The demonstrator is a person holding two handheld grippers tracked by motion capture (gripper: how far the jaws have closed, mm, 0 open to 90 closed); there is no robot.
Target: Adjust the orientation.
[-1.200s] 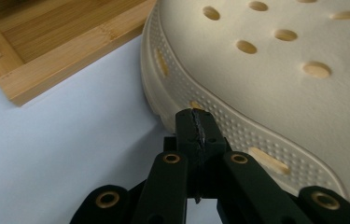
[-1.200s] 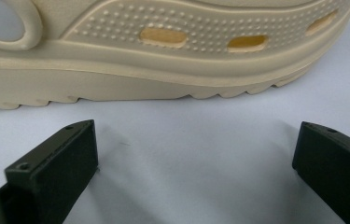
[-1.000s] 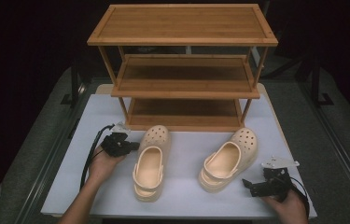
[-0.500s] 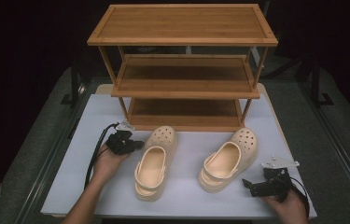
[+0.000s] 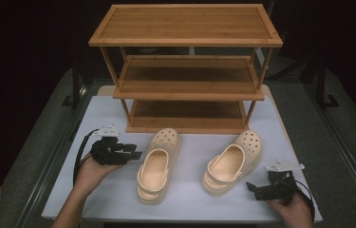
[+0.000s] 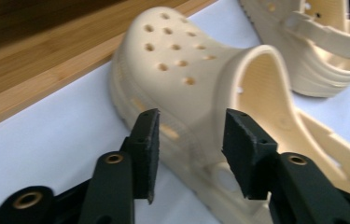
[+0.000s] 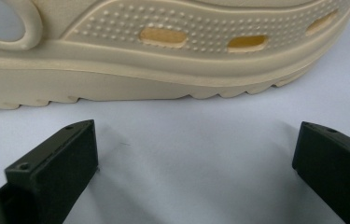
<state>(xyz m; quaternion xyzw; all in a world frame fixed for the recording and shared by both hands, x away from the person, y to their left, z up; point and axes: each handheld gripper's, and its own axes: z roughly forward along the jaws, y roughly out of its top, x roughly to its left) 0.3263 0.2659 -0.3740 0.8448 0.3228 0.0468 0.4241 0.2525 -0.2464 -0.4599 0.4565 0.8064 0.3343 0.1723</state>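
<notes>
Looking down from the high view, the left gripper (image 5: 133,153) sits just at 9 o'clock of the left clog (image 5: 155,166), fingers (image 6: 145,149) pointing toward 3 o'clock at its side wall. Its fingers have just been opening and, in the left gripper view, they're spread apart with nothing pinched yet; the clog's (image 6: 196,93) side rim lines up right behind the gap. That clog lies on the white desk (image 5: 190,199) with its long axis roughly 12 to 6, toe toward the wooden shoe rack (image 5: 185,71). The right clog (image 5: 232,160) is angled, toe toward about 1 o'clock, and the right gripper (image 5: 254,190) waits near its heel at roughly 4 o'clock, fingers (image 7: 56,168) released wide with bare desk between them. My guess: left hand is nearer its grab, needing a short push toward 3 o'clock.
</notes>
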